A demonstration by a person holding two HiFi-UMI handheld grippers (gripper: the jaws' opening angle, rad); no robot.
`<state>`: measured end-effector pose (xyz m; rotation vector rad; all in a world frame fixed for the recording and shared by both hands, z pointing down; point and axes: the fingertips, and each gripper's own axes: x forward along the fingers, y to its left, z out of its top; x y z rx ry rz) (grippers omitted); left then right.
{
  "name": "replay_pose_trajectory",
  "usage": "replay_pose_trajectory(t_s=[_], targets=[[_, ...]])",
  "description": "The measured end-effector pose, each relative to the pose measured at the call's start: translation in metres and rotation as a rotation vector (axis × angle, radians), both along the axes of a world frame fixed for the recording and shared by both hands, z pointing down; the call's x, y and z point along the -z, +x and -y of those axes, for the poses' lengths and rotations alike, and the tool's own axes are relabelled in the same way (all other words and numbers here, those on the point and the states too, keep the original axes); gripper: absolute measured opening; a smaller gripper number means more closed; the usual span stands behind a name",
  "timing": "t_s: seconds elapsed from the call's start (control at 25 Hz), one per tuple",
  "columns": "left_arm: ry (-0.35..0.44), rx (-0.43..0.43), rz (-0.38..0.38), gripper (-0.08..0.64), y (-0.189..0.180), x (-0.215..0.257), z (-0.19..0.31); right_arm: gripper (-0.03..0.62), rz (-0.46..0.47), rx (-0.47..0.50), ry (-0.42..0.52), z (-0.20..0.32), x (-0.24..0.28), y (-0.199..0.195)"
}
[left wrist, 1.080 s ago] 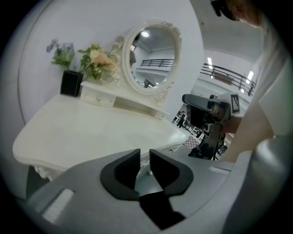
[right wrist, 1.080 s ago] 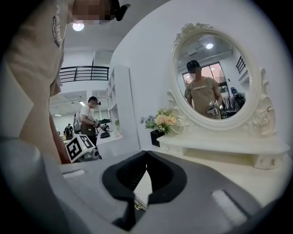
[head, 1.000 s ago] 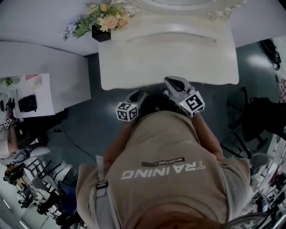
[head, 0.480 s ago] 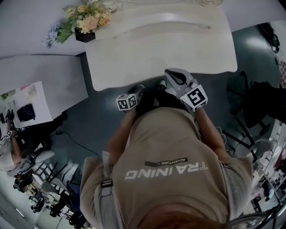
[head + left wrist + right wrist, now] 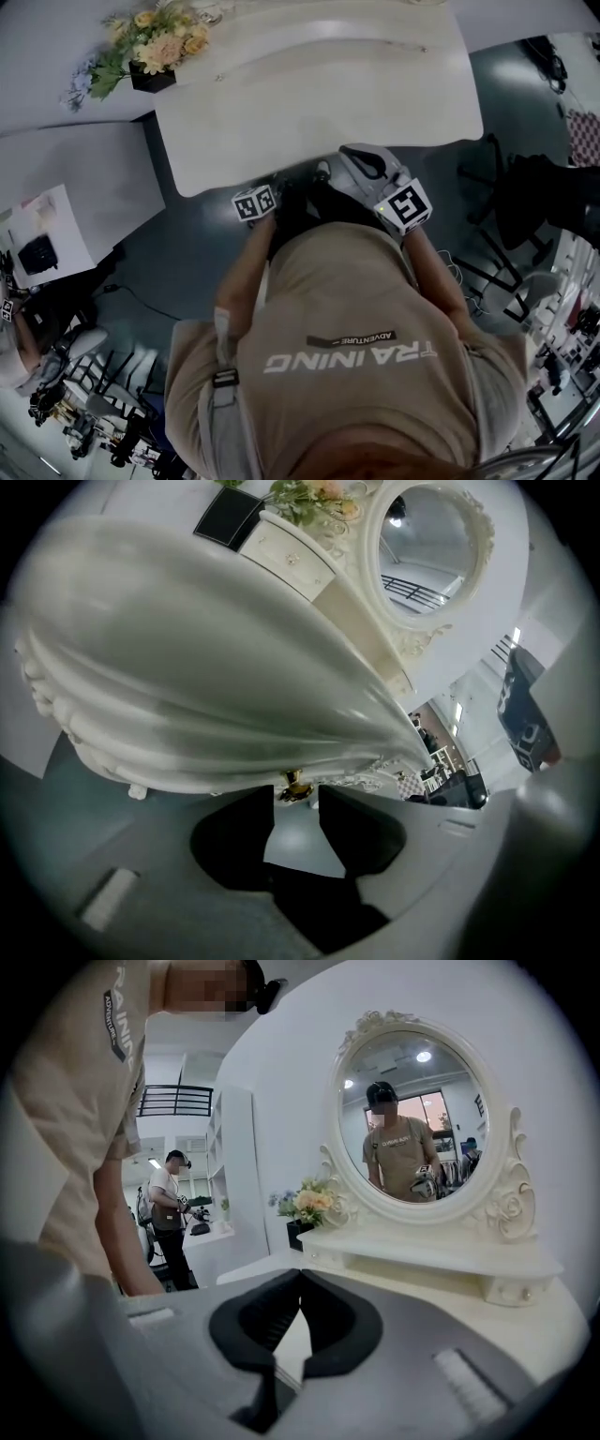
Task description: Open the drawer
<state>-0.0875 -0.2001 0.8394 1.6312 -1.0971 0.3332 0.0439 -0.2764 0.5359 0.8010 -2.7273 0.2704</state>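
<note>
Moved since earlier frame: left gripper (image 5: 255, 202) has come in to the front edge of the white dressing table with a curved front (image 5: 309, 103); its marker cube now sits at that edge, and its jaws are out of sight beneath it.
Head view, right side: right gripper (image 5: 339, 164) hangs over the same front edge, just beside the left one.
Left gripper view, jaws: moderately apart, nothing between them.
Left gripper view, target: small gold metal knob (image 5: 294, 787) sits just beyond the jaw tips, in line with the gap, under the overhanging table top.
Left gripper view, drawer (image 5: 330, 782): in the table's front, below the top. Only a carved strip beside the knob shows, and it appears shut.
Right gripper view, jaws: tips together, holding nothing, aimed across the table top at the oval white-framed mirror (image 5: 412, 1119).
Step in hand (judgement): advance the left gripper until the knob lies between the pads, then close on its neck. Keep the gripper level and pull straight back, not downward.
Orientation (judgement): drawer's long axis runs along the table's front edge. Its face and the knob stem point out toward the person.
</note>
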Motion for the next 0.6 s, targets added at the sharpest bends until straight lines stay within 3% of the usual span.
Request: replay_pose_trajectory(t_s=[0.16, 0.6], targets=[[-0.014, 0.010, 0.001, 0.140, 0.006, -0.006, 0.010, 0.003, -0.009, 0.006, -0.004, -0.001, -0.004, -0.002], [-0.043, 0.092, 0.091, 0.140, 0.002, -0.018, 0.019, 0.003, -0.001, 0.010, -0.020, 0.005, -0.009, 0.000]])
